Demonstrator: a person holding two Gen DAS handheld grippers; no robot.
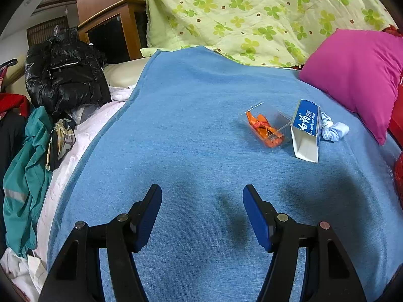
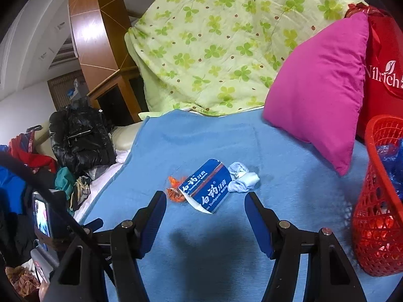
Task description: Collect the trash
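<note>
A blue blanket (image 2: 201, 136) covers the bed. On it lies a toothpaste box (image 2: 205, 186), just ahead of the right tool (image 2: 205, 206), its long axis slanting across the gap. Both tools, left (image 1: 202, 201) too, gape empty; the right is nearer.

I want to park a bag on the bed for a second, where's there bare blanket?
The blue blanket is bare between the left claw and the black jacket, and up toward the green quilt. It is crowded on the right: orange wrappers, toothpaste box, crumpled tissue, pink pillow and red basket.
</note>
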